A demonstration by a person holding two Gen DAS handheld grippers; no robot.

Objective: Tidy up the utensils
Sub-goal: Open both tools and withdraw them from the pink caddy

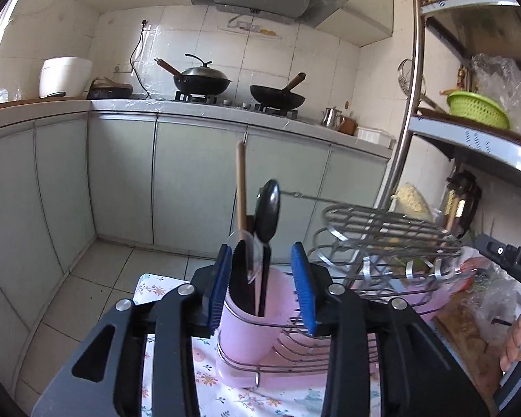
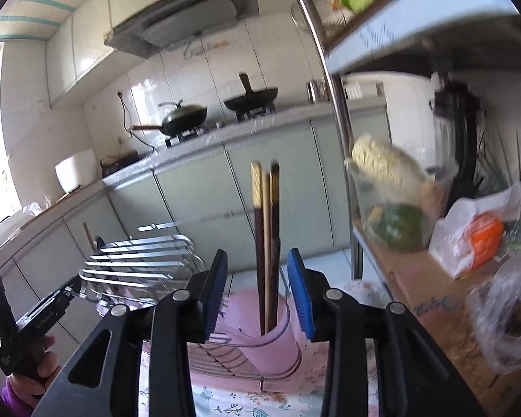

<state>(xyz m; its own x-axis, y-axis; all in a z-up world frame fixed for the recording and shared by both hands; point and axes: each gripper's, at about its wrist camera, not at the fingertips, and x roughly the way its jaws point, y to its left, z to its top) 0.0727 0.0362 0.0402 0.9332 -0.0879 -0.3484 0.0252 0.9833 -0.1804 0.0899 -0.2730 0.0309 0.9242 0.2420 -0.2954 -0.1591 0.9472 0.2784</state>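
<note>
two tools apart, utensils standing in their pink cups

two pink cups sit in the wire dish rack (image 1: 330,354), which stands on the flowered cloth of the table (image 1: 225,396). in the left wrist view the left tool (image 1: 262,278) hangs with its blue pads spread, one on either side of the near pink cup (image 1: 250,326), pressing on nothing. standing in that cup: a black spoon (image 1: 267,208) bowl-up, a wooden handle (image 1: 241,187) just beside it, and a clear piece (image 1: 246,257) against them. further right along the rack, a tilted steel wire stand (image 1: 382,236) rises above the pink tray.

over to the right wrist view: the right tool (image 2: 257,292) is parted as well, blue pads clear of everything. between them, but untouched, three chopsticks (image 2: 267,243) stand upright in the other pink cup (image 2: 271,340), at the rack's end near the steel shelf post (image 2: 337,104). two are dark with gold tips, one pale wood in the middle. at the left edge of this view a hand (image 2: 34,375) grips the black handle of the left tool, a purple sleeve just showing. the frame is a little blurred toward the shelf side.
</note>
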